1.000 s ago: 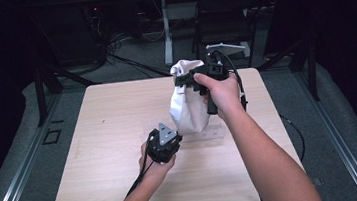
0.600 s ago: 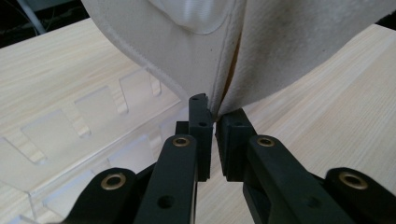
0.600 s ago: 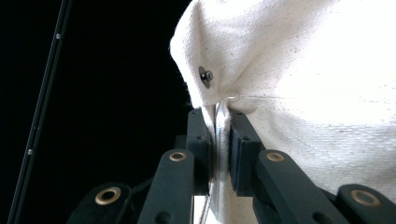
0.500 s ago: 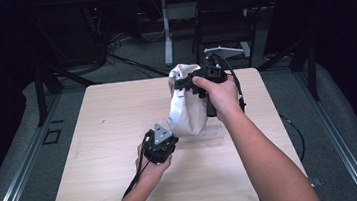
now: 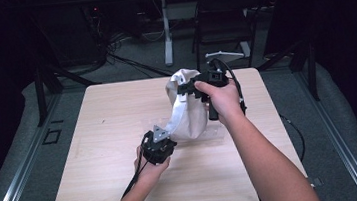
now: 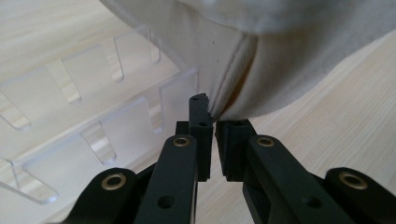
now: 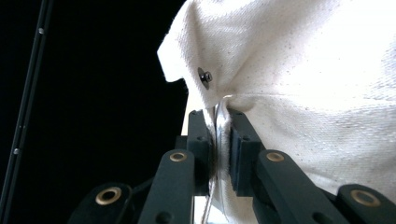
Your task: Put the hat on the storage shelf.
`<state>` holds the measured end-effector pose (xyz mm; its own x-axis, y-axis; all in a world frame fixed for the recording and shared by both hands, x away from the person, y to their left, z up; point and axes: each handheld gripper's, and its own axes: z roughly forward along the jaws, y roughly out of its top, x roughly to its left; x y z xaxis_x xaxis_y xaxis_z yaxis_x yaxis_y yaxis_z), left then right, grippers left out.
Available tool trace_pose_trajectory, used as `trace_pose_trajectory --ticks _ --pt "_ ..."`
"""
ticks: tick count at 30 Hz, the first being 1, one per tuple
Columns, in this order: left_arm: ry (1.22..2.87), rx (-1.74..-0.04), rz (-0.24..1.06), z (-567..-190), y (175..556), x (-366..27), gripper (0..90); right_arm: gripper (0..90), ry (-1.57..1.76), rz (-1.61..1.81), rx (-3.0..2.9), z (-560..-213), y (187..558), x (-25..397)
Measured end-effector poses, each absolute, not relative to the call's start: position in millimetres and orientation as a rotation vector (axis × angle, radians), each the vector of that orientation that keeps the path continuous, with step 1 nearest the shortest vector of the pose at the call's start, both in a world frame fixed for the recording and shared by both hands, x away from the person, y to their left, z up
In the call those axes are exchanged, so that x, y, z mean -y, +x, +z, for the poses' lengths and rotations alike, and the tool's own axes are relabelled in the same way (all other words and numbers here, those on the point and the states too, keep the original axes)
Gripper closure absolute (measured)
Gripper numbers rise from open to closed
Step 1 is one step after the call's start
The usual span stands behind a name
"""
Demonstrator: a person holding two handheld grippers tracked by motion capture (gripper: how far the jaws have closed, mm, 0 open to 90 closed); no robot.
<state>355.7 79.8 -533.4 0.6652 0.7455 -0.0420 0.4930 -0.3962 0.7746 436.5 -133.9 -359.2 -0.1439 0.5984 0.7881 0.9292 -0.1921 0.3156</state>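
Note:
A white cloth bag [image 5: 190, 114] hangs over the middle of the wooden table [image 5: 100, 139]. My right gripper [image 5: 185, 87] is shut on the bag's top edge [image 7: 280, 93], just under a small metal stud [image 7: 204, 76], with a thin clear film pinched in too. My left gripper [image 5: 166, 135] is low at the bag's near left side. It is shut on a stitched seam or strap of the bag [image 6: 233, 79], which runs taut from the top down to it. A clear plastic rack [image 6: 93, 126] lies on the table beneath the bag.
The rack's clear edge [image 5: 215, 133] sticks out under the bag on the right. A dark chair [image 5: 223, 20] and a white table leg [image 5: 166, 31] stand beyond the far table edge. Cables trail from both grippers.
The left gripper has shifted slightly left and toward me, drawing the bag's strip taut. The right hand has come slightly lower with the bag's top.

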Motion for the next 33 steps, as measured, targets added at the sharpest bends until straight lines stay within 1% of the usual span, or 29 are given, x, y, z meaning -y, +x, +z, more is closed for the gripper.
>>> trace_pose_trajectory --ticks 1,5,9,11,13,14,17,19,25,27,28,29,30,33 --pt "2.094 -0.966 0.390 -536.7 356.8 -79.1 85.3 81.0 -1.771 -1.262 1.718 -361.2 436.8 133.8" --pt "2.073 -0.973 0.392 -539.4 355.2 -79.1 85.2 81.1 -1.796 -1.234 1.725 -370.6 438.9 134.0" --pt "2.058 -0.970 0.394 -539.6 353.7 -79.2 83.4 80.9 -1.797 -1.235 1.724 -371.0 439.1 136.2" --pt "2.051 -0.968 0.387 -539.3 352.8 -80.2 78.1 80.8 -1.801 -1.238 1.721 -371.0 439.1 136.5" --pt "2.034 -0.972 0.385 -538.2 351.6 -81.7 69.9 80.6 -1.802 -1.245 1.717 -371.8 439.4 137.9" --pt "1.998 -0.976 0.366 -536.2 349.7 -84.8 66.3 80.6 -1.802 -1.243 1.715 -372.8 440.3 139.6" --pt "1.988 -0.972 0.383 -534.6 347.4 -87.3 59.3 80.1 -1.806 -1.246 1.707 -373.8 440.8 140.5" --pt "1.993 -0.967 0.394 -532.6 344.0 -92.0 57.1 79.8 -1.802 -1.253 1.712 -374.5 440.4 140.8" --pt "1.968 -0.966 0.352 -531.2 335.4 -103.0 50.7 77.9 -1.805 -1.253 1.712 -372.9 438.9 141.3" --pt "1.959 -0.962 0.333 -530.5 330.6 -109.7 49.0 76.3 -1.799 -1.255 1.726 -371.7 437.3 142.8" --pt "1.949 -0.971 0.318 -530.1 326.3 -118.8 47.8 73.9 -1.803 -1.266 1.727 -370.4 435.6 142.7" --pt "1.949 -0.971 0.318 -530.1 326.3 -118.8 47.2 73.9 -1.803 -1.266 1.727 -370.4 435.6 142.7" --pt "1.938 -0.983 0.300 -529.9 323.3 -127.1 46.3 70.6 -1.803 -1.274 1.730 -369.4 433.8 143.4" --pt "1.940 -0.981 0.297 -530.7 322.0 -134.6 44.4 68.4 -1.797 -1.279 1.730 -368.5 432.6 144.9"
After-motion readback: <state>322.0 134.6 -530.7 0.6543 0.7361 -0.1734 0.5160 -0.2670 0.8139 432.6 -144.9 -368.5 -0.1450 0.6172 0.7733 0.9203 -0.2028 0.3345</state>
